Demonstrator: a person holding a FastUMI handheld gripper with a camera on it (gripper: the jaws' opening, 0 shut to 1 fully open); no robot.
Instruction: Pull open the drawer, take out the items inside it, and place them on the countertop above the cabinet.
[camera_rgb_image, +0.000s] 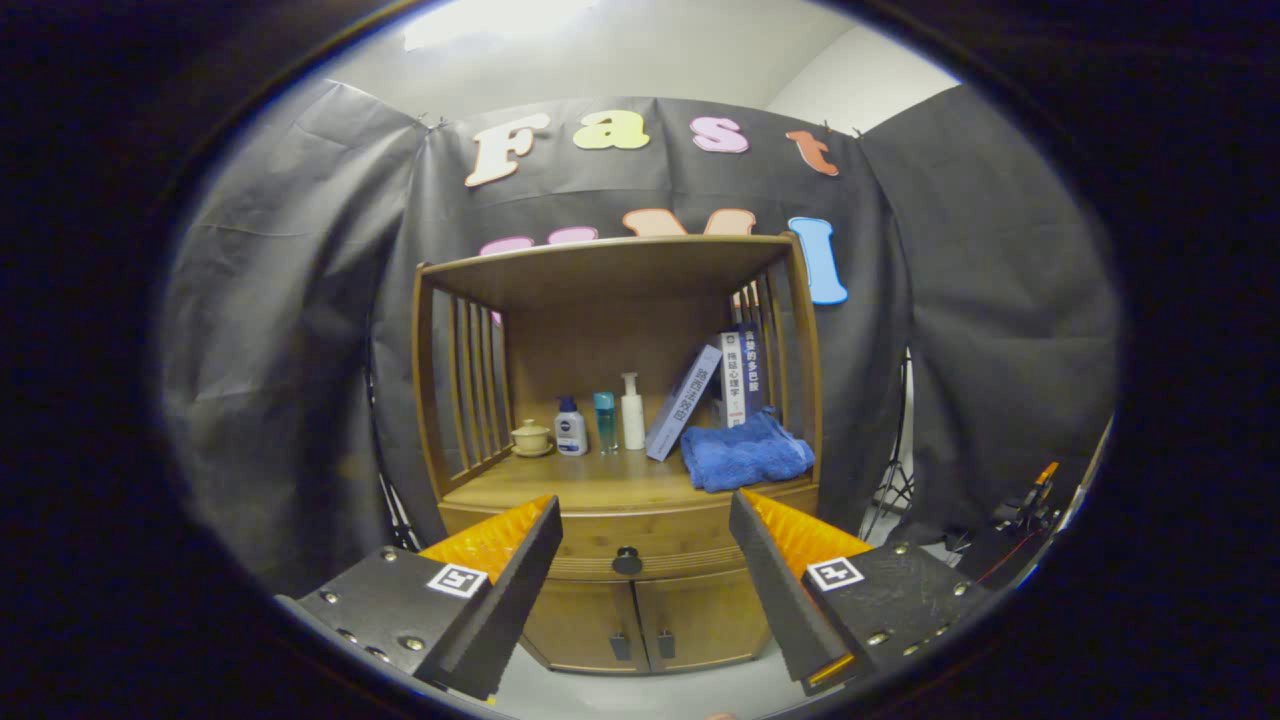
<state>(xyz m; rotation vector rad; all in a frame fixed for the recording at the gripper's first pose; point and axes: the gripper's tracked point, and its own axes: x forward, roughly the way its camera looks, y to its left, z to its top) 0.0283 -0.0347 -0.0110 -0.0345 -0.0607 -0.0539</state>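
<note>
Facing a wooden cabinet (620, 560) head-on, the gripper (645, 515) hangs in the air some way short of it, held level, with its two fingers spread wide and nothing between them. Seen through the gap between the fingers is the drawer (640, 535), shut, with its dark round knob (627, 561) roughly centred between the fingertips and well beyond them. Below the drawer are two small doors (640, 625), both closed.

Above the drawer lies the countertop (590, 485), a shelf walled by slatted sides under a flat top board. On it, from left to right, stand a small lidded cup (531, 437) on a saucer, a short white bottle with a blue cap (570, 428), a slim blue bottle (605, 421) and a white pump bottle (632, 412). To their right a book (683, 402) leans tilted, more books (742, 378) stand upright behind it against the right-hand slats, and a folded blue towel (745, 455) lies in front of them near the counter's front edge.
</note>
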